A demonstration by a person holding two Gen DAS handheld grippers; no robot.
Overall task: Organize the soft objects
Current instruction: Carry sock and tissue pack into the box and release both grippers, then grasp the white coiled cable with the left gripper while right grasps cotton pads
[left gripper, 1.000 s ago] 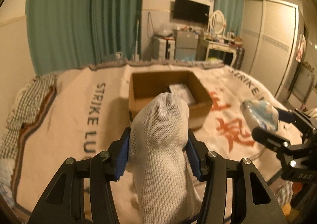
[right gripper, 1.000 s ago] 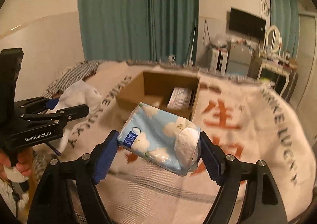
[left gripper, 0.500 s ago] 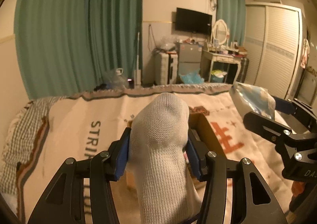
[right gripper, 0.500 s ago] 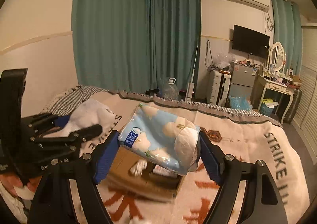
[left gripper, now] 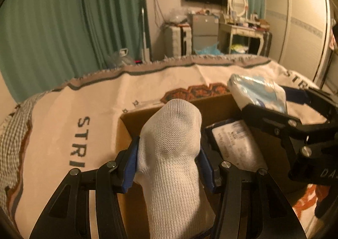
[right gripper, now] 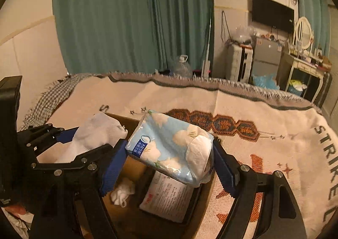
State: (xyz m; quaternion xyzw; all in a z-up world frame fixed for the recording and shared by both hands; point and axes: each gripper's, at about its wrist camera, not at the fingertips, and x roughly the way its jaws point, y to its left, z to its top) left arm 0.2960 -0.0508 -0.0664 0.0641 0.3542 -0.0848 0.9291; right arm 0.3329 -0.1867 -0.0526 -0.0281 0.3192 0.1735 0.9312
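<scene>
Dim amber light, perhaps slightly blurred

Blanket [right gripper: 274,112]: "STRIKE". Right hand-held gripper [left gripper: 262,110]: "DAS". Tissue pack [right gripper: 171,150] label: "4".

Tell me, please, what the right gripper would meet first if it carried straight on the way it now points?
Probably the blanket beyond the cardboard box: the right gripper, shut on the tissue pack, aims over the box's far edge. Depth is uncertain.

The left gripper [left gripper: 169,160] is clamped on a white sock [left gripper: 171,154], the right gripper [right gripper: 169,165], at its 2 o'clock, on a tissue pack [right gripper: 171,150].
</scene>
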